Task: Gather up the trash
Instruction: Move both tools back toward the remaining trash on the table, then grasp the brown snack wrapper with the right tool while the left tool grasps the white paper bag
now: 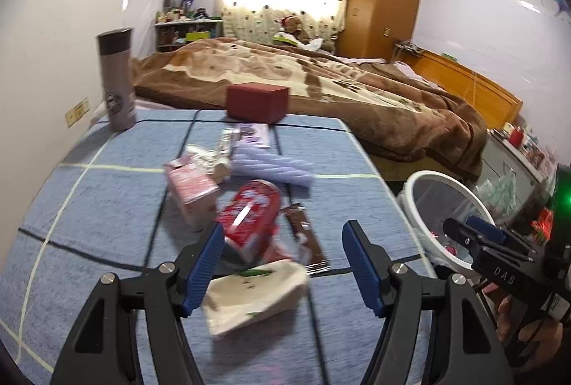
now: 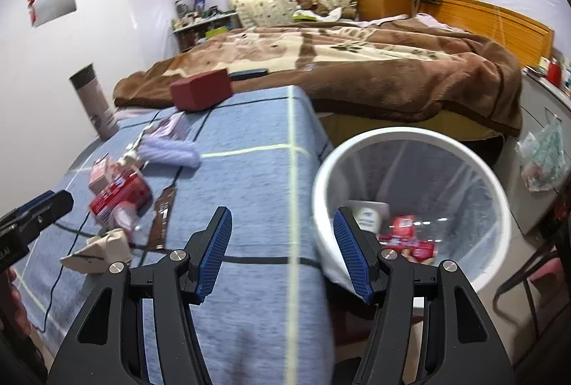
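1. Both jaws stand apart with nothing clamped. The left gripper [image 1: 283,263] has its blue pads wide, with the red can [image 1: 249,220] and white wrapper [image 1: 253,295] showing in the gap but neither pad pressing on them. The right gripper [image 2: 282,254] is likewise spread and empty, one pad over the blue cloth, the other at the bin's near rim.
2. Trash left to collect lies in a loose heap on the bench [image 1: 107,206]: the red can on its side, the crumpled white wrapper nearest the left gripper, a brown sachet [image 1: 307,238] just beside the can, a pink carton [image 1: 191,192] touching the can's far side, a lilac roll [image 1: 274,167] beyond it, and some silvery and purple packets further back, too blurred to name.
3. Trash already gathered: the white bin [image 2: 357,153] beside the bench's right edge holds red packaging [image 2: 407,238] and a pale pack [image 2: 367,217] at the bottom. It is otherwise mostly empty.
4. Judging by that, the job looks begun but far from done; most of the litter is on the bench, and the left gripper seems lined up on the near pieces for the next pick.
5. Further out, a grey flask [image 1: 116,78] and a maroon box [image 1: 257,101] stand at the bench's far end, probably not trash. Behind them a bed [image 1: 321,78] with a brown blanket fills the room.
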{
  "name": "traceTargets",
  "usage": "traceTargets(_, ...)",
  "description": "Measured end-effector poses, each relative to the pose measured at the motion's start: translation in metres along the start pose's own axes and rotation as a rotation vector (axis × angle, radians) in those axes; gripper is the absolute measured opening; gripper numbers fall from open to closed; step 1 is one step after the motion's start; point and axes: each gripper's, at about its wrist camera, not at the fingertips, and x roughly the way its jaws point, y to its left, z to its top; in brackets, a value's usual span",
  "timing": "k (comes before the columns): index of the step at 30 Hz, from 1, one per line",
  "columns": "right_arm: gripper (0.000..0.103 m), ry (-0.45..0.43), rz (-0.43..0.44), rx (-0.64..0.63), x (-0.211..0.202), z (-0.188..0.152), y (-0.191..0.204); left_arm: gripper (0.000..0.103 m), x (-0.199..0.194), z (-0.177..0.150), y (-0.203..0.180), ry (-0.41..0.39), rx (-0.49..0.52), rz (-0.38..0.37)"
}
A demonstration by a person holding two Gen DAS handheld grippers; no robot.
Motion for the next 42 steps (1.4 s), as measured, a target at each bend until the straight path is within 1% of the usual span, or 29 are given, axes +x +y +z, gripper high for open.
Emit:
traceTargets(3,0.061,0.016,0.022,-0.021,0.005,-0.001,0.012,0.071,-0.004,-0.002,0.015,-0.004,-0.019,0.029)
traceTargets(7,0.061,0.037,0.03,-0.06,0.012,-0.002,0.026,0.073,-0.007,-0.006,0.036,0.001,-0.041,0.038)
traceTargets(11,0.061,0.067,0.053,-0.08,0.021,-0.002,0.038,0.073,-0.006,-0.012,0.051,0.016,-0.043,0.051)
traceTargets(19,0.061,0.114,0.062,-0.16,0.034,-0.002,0.064,0.074,0.002,-0.024,0.069,0.054,-0.042,0.014)
traceTargets(24,0.061,0.15,0.065,-0.174,0.045,0.0,0.072,0.074,0.012,-0.027,0.066,0.09,-0.012,-0.023)
traceTargets(26,0.061,0.162,0.054,-0.197,0.05,0.002,0.076,0.074,0.016,-0.028,0.063,0.107,0.011,-0.048)
traceTargets(29,0.061,0.158,0.039,-0.237,0.054,0.002,0.083,0.074,0.022,-0.032,0.06,0.135,0.018,-0.09)
traceTargets(32,0.061,0.172,0.067,-0.243,0.059,0.002,0.087,0.074,0.026,-0.037,0.052,0.16,0.046,-0.102)
traceTargets(34,0.061,0.192,0.086,-0.243,0.063,0.001,0.088,0.074,0.029,-0.041,0.049,0.181,0.049,-0.128)
traceTargets(37,0.061,0.209,0.102,-0.242,0.067,0.001,0.089,0.074,0.029,-0.046,0.044,0.192,0.071,-0.127)
traceTargets(40,0.061,0.236,0.123,-0.237,0.074,0.001,0.09,0.074,0.03,-0.049,0.041,0.21,0.073,-0.149)
traceTargets(42,0.061,0.244,0.124,-0.239,0.077,0.0,0.091,0.074,0.031,-0.052,0.037,0.218,0.099,-0.144)
